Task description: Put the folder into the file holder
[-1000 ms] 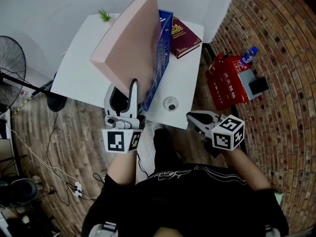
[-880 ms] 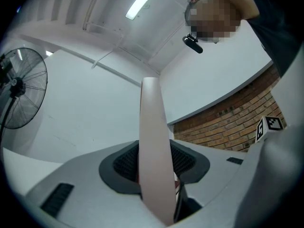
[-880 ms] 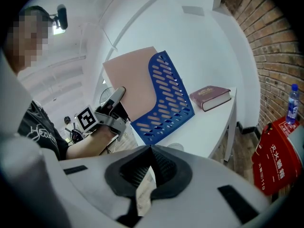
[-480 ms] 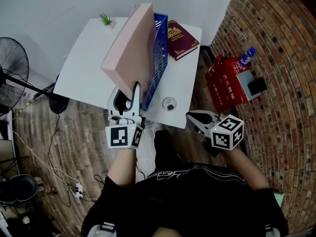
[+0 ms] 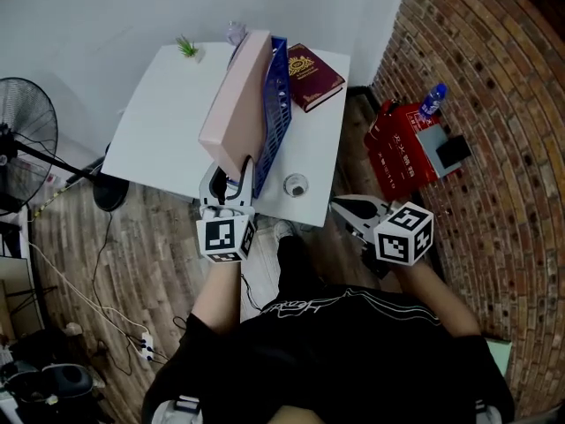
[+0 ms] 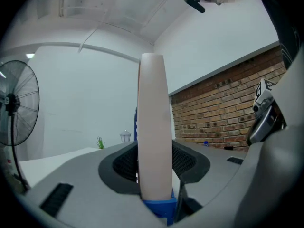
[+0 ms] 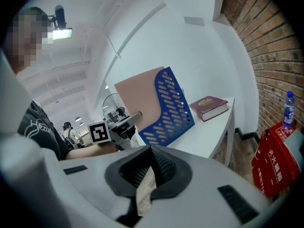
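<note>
while the left gripper (image 5: 231, 173) was clamped on the near lower edge of the pink folder (image 5: 237, 113), we held the folder upright and edge-on, its bottom at the blue file holder (image 5: 275, 95) on the white table (image 5: 163, 113). in the right gripper view the folder stood behind the holder's slotted wall, so we judged it partly in the slot already.

to do this step well, we judged that the folder should run parallel to that wall and go straight down until its bottom edge met the holder's floor. the grip should loosen only once the folder leaned on the holder. a tall folder let go at a tilt could tip the light holder over.

the right gripper (image 5: 349, 212) hung off the table's near edge, well apart from the holder, jaws together on nothing. a pale scrap at their seam was perhaps only worn padding. it could brace the holder if that slid.

we counted one folder, one file holder, two grippers, one dark red book (image 5: 311, 76), one small green plant (image 5: 187, 48), one small round object (image 5: 295, 185), one fan (image 5: 22, 140), one bottle (image 5: 430, 101) and one red case (image 5: 397, 153).
</note>
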Motion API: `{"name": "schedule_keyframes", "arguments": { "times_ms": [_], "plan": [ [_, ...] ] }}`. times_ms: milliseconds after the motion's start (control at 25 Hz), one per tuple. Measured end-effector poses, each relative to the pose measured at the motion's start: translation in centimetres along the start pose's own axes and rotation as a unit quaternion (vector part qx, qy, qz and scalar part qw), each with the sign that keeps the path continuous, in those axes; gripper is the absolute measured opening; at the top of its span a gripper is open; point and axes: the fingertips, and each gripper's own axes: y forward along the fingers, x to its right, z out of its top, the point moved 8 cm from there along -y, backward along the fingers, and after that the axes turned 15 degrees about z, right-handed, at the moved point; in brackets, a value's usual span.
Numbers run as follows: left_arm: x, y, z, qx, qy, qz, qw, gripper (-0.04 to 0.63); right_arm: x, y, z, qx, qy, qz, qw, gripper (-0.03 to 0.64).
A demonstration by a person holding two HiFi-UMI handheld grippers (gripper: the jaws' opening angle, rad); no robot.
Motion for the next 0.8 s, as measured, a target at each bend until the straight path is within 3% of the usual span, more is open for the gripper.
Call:
{"name": "schedule_keyframes", "arguments": {
  "times_ms": [280, 400, 480, 800],
  "plan": [
    [0.3, 0.1, 0.3, -0.045, 0.013, -0.006, 0.9989, 0.212, -1.5, -1.2, 1.1, 0.007, -0.026, 0.006, 1.000, 0.000],
    [0.1, 0.3, 0.4, -0.083, -0.009, -0.011, 0.9964, 0.220, -2.1, -1.6, 1.6, 0.015, -0.037, 0.010, 0.999, 0.000],
    [0.0, 0.1, 0.3, -0.106, -0.023, -0.018, 0.9939, 0.263, -2.4, -1.8, 1.6, 0.023, -0.038, 0.015, 0.999, 0.000],
    [-0.9, -3.3, -0.1, -0.154, 0.000, -0.033, 0.9875, 0.305, -4.1, -1.5, 1.5, 0.048, -0.051, 0.045, 0.997, 0.000]
  ]
}}
